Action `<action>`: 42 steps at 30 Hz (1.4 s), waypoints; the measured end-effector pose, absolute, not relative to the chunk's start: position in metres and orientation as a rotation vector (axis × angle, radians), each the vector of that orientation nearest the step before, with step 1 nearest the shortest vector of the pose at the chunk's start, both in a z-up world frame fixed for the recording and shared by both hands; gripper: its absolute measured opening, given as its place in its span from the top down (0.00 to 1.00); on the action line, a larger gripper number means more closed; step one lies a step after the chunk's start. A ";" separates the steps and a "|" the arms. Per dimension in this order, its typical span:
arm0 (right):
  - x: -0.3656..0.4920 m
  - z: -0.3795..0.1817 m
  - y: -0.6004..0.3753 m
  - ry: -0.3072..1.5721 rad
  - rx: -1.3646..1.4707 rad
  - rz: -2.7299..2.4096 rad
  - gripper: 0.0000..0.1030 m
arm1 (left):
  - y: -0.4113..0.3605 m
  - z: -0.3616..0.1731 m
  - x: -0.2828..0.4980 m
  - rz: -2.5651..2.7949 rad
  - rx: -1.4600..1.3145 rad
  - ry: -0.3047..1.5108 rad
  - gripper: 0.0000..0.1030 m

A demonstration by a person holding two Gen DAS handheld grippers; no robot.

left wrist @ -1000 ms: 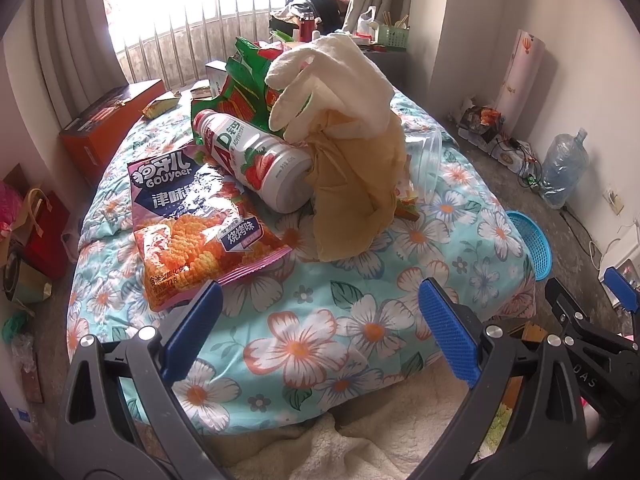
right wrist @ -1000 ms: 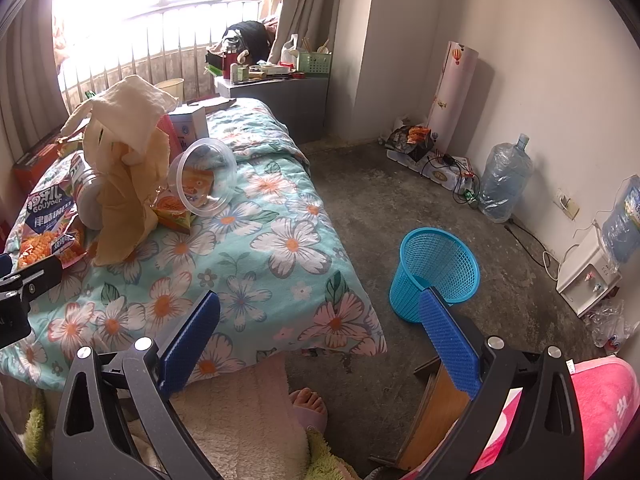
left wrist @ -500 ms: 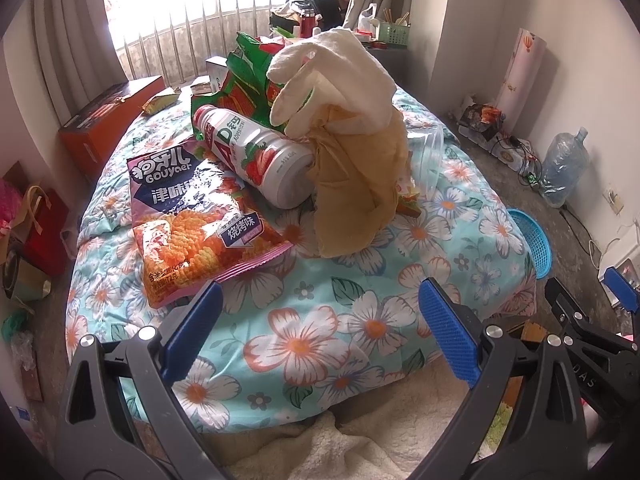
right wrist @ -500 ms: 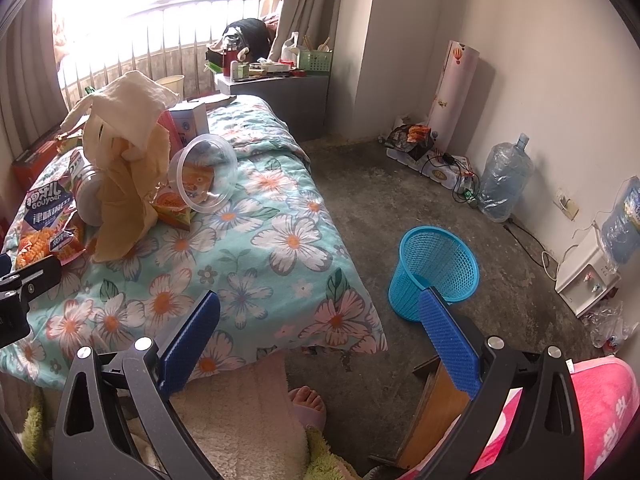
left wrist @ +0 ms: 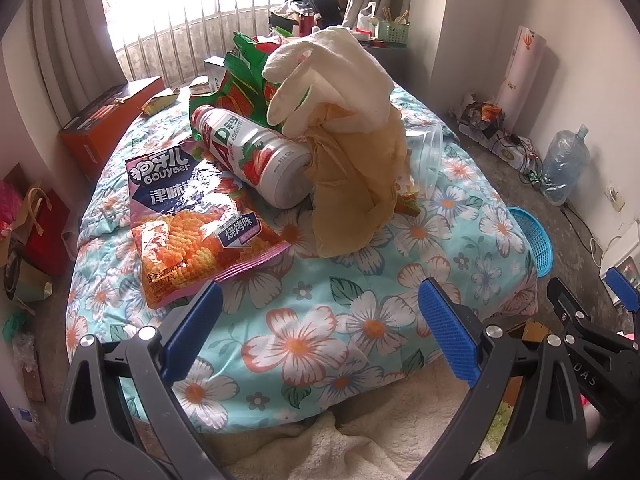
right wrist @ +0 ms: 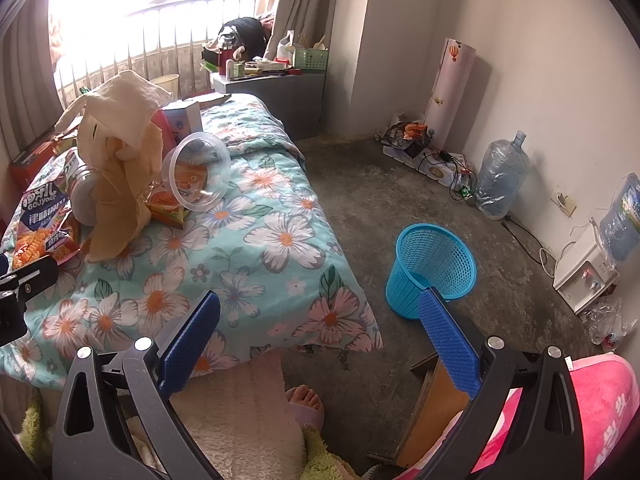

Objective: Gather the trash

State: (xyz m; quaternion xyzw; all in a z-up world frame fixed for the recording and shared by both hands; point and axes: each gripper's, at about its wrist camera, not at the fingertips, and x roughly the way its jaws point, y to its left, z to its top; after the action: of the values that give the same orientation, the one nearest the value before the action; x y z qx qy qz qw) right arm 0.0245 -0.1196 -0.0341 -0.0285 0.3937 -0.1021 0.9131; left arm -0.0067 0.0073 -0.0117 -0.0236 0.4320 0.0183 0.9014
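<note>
Trash lies on a floral bedspread (left wrist: 320, 336): an orange snack bag (left wrist: 188, 228), a white strawberry drink bottle (left wrist: 256, 156) on its side, a green wrapper (left wrist: 240, 84), crumpled cream and tan paper (left wrist: 348, 148) and a clear plastic bowl (right wrist: 198, 176). My left gripper (left wrist: 320, 336) hovers open over the bed's near end, short of the snack bag. My right gripper (right wrist: 316, 340) is open above the bed's corner and the floor. A blue mesh waste basket (right wrist: 434, 268) stands on the floor right of the bed.
An orange box (left wrist: 108, 124) and bags (left wrist: 32, 224) sit left of the bed. A water jug (right wrist: 500, 178), cables and a power strip (right wrist: 436, 164) line the right wall. A grey cabinet (right wrist: 276, 96) stands behind the bed. A person's foot (right wrist: 304, 400) shows below.
Both views have shifted slightly; the left gripper has crept a little closer to the trash pile. Both grippers stay open.
</note>
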 end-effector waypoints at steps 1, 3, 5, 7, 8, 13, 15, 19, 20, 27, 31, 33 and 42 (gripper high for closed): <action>0.025 -0.034 -0.120 0.812 -0.059 -0.211 0.06 | 0.007 -0.012 -0.007 0.038 -0.049 0.893 0.08; 0.026 -0.035 -0.121 0.815 -0.058 -0.212 0.06 | 0.007 -0.012 -0.007 0.038 -0.050 0.894 0.09; 0.030 -0.036 -0.122 0.816 -0.055 -0.216 0.06 | 0.008 -0.015 -0.004 0.038 -0.053 0.903 0.09; 0.036 -0.036 -0.121 0.814 -0.056 -0.218 0.06 | 0.011 -0.017 0.003 0.030 -0.066 0.905 0.09; 0.040 -0.036 -0.120 0.813 -0.059 -0.216 0.06 | 0.013 -0.017 0.004 0.022 -0.074 0.897 0.08; 0.065 -0.029 -0.102 0.754 -0.083 -0.158 0.06 | 0.044 -0.005 0.010 -0.066 -0.157 0.764 0.08; 0.075 -0.023 -0.093 0.701 -0.076 -0.090 0.06 | 0.061 0.001 0.010 -0.085 -0.195 0.688 0.08; 0.097 -0.012 -0.079 0.635 -0.033 0.006 0.06 | 0.095 0.013 0.019 -0.133 -0.260 0.549 0.09; 0.102 -0.011 -0.077 0.630 -0.026 0.014 0.06 | 0.100 0.016 0.022 -0.137 -0.263 0.523 0.09; 0.133 -0.015 -0.070 0.657 0.024 0.052 0.06 | 0.106 0.040 0.067 -0.255 -0.285 0.458 0.12; 0.140 -0.023 -0.069 0.688 0.036 0.059 0.06 | 0.092 0.037 0.106 -0.309 -0.242 0.523 0.27; 0.142 -0.026 -0.070 0.700 0.040 0.058 0.06 | 0.086 0.030 0.120 -0.317 -0.226 0.562 0.38; 0.141 -0.028 -0.083 0.700 0.067 0.046 0.06 | 0.080 0.026 0.127 -0.445 -0.247 0.586 0.90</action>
State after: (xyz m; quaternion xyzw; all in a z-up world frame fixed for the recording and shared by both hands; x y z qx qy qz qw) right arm 0.1414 -0.0830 -0.0275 0.0327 0.3429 0.0226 0.9385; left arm 0.1266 0.0802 0.0259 -0.1203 0.2856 -0.2170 0.9257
